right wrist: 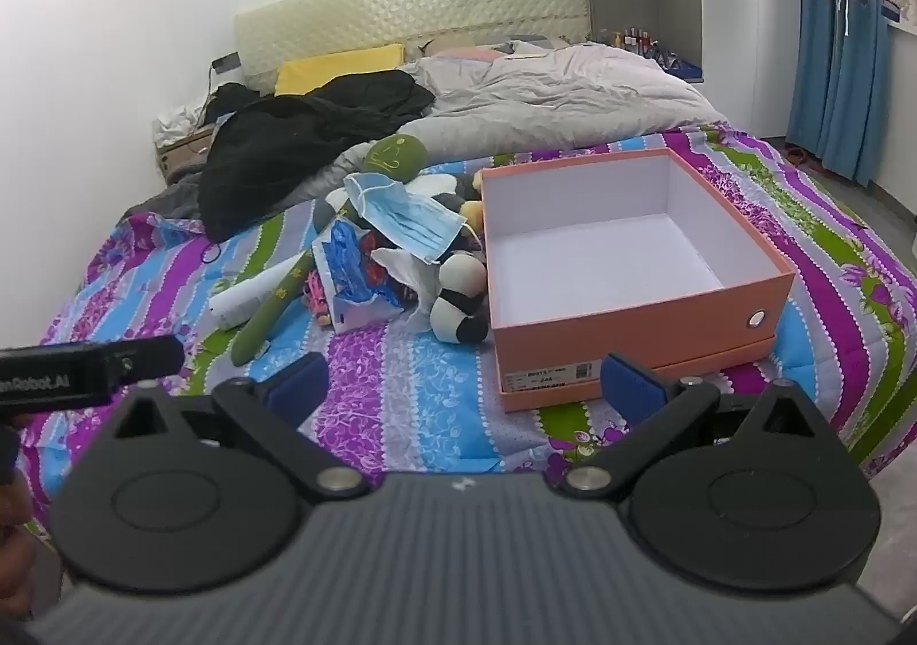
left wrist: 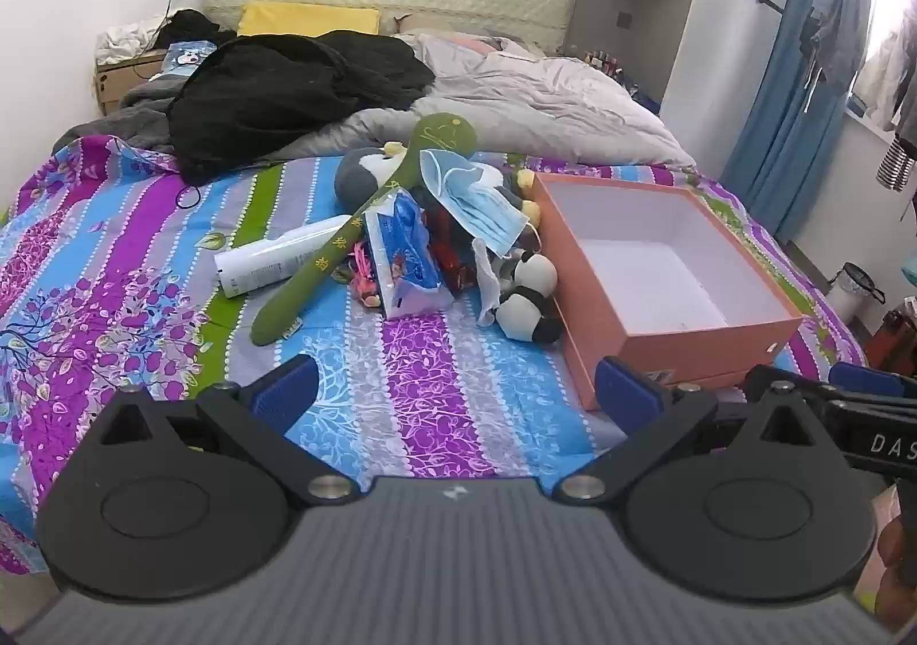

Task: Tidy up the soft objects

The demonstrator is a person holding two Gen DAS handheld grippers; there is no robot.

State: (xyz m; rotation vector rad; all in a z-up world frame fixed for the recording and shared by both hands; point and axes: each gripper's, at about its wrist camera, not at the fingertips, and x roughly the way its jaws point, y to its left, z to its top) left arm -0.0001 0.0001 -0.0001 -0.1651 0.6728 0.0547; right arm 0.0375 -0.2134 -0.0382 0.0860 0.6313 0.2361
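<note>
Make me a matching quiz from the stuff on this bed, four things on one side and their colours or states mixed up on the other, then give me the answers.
Things:
1. face mask
2. storage box
3. long plush toy
4. left hand-held gripper

Descriptions:
A. orange outside, nothing inside
B. green with yellow lettering
C. open, holding nothing
D. light blue, draped on top of the pile

Pairs: 1-D, 2-A, 3-B, 4-C
</note>
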